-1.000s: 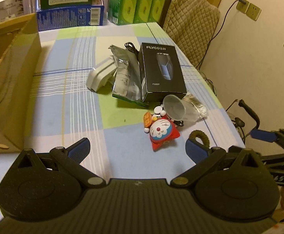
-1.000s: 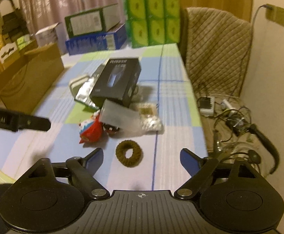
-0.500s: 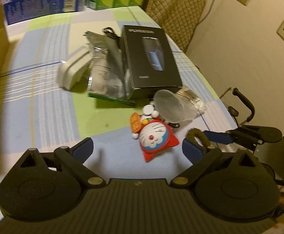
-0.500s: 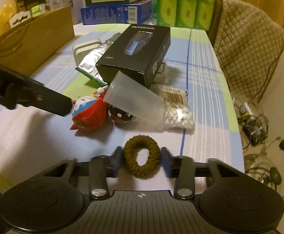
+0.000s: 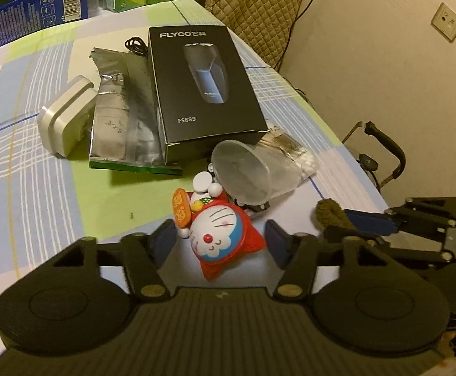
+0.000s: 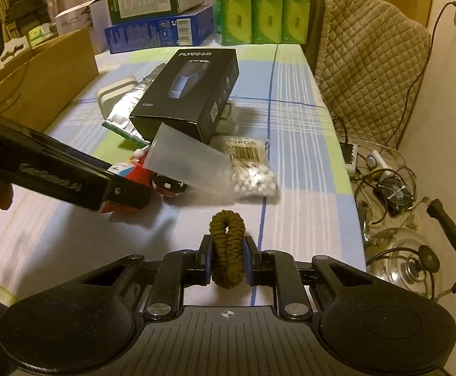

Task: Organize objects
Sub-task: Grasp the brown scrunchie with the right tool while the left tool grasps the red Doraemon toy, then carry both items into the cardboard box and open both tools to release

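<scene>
Now, from the biggest thing to the smallest:

Table (image 5: 40, 206): it has a checked cloth in blue, green and white; all the small things lie on it.

Cardboard box (image 6: 44, 84): it stands open at the left side of the table, well apart from the pile of things.

Shaver box (image 5: 204, 91): black, with the words FLYCO and FS889; it lies flat, partly over a silver foil bag (image 5: 124, 116).

White case (image 5: 66, 119): it lies just beside the foil bag, on its left.

Plastic cup (image 5: 253, 170): clear, on its side, the mouth turned to the left wrist camera; it leans over a bag of cotton swabs (image 6: 253, 169).

Left tool (image 5: 223, 241): its two fingers are spread wide, one on each side of the cat toy (image 5: 220, 235), and I see a gap on both sides, so it grips nothing.

Cat toy: red, blue and white, lying on the table near the cup, with its face up.

Right tool (image 6: 228, 261): its fingers are pressed together on the hair tie (image 6: 228, 250), which is squeezed into a narrow loop between them.

Hair tie: brown and fuzzy, held near the right edge of the table; whether it touches the cloth I cannot tell.
</scene>
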